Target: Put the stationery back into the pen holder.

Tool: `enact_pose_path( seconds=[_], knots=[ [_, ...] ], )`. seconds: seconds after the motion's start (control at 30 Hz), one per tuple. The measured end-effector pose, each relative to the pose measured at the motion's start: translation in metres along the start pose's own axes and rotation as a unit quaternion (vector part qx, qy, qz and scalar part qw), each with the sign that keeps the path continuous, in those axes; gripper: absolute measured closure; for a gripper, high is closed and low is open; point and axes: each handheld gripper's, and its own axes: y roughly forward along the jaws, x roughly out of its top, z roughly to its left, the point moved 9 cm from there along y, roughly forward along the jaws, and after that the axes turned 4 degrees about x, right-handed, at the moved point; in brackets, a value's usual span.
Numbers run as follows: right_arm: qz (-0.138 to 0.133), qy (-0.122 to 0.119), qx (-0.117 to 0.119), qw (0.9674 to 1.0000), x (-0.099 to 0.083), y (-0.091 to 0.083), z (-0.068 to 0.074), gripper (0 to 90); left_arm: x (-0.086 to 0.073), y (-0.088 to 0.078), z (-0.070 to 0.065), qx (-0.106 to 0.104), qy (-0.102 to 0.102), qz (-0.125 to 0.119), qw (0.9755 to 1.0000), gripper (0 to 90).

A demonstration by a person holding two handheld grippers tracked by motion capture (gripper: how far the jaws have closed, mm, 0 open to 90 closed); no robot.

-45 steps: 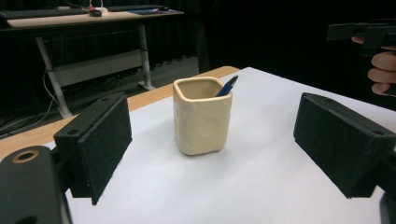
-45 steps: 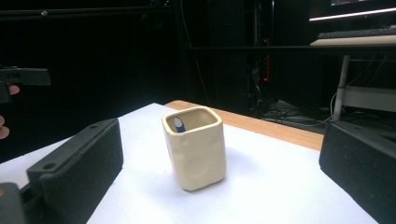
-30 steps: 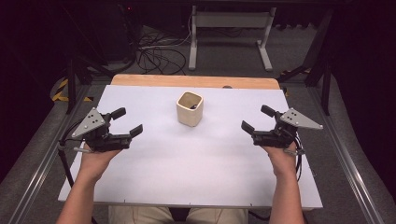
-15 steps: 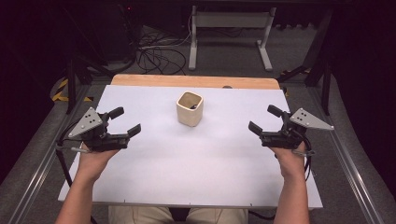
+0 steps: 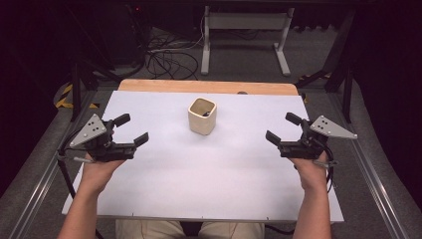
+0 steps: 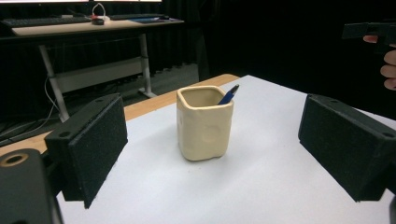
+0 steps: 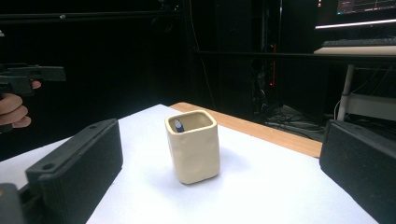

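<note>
A squat cream ceramic cup with rounded square walls (image 5: pixel 202 116) stands upright on the white-covered desk (image 5: pixel 209 174), midway between the side edges and nearer the far edge, where a strip of bare wood shows, than the near one. A blue pen (image 6: pixel 228 94) leans inside it, its tip poking just above the rim at one corner; in the high view it is only a dark fleck, so how deep it sits is hard to judge. The cup stands free, with bare cloth all round it, which probably leaves room to approach it from either side. The left gripper (image 5: pixel 131 130) hangs near the desk's left edge and the right gripper (image 5: pixel 283 128) near the right edge, both well apart from the cup and aimed inward at it. Each is released, its black foam-padded jaws spread wide with nothing between them. In both gripper views the cup sits centred in the gap between the pads, which suggests the hands are lined up on it before a reach. That symmetrical, hands-off stance reads as a ready position: one claw could steady the cup while the other takes the pen, though the pen's short exposed end offers little to pinch.
</note>
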Motion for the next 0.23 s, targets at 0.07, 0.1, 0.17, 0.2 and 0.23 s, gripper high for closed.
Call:
enact_pose_path(
  seconds=[0.07,0.1,0.17,0.2,0.23],
  knots=[
    [-0.001,-0.001,-0.001,1.0,0.0002,0.0001,0.0001,0.0,-0.0002,0.0004,-0.0004,-0.001,0.0,0.0,1.0,8.9],
    [-0.001,-0.002,0.0,1.0,0.0003,0.0002,0.0002,0.0,-0.0005,0.0006,-0.0005,-0.001,0.0,0.001,1.0,8.9],
    [0.0,-0.001,-0.001,1.0,0.0001,0.0005,0.0002,0.0,-0.0009,0.001,-0.0006,-0.001,-0.001,0.002,1.0,8.8],
    [0.0,-0.003,0.0,1.0,-0.0001,0.001,0.0001,0.0,-0.0014,0.0012,-0.0006,-0.001,-0.001,0.003,1.0,8.7],
    [0.001,-0.001,-0.001,1.0,-0.0006,0.0014,0.0003,0.0,-0.0019,0.0014,-0.0003,-0.001,0.0,0.004,1.0,8.6]
  ],
)
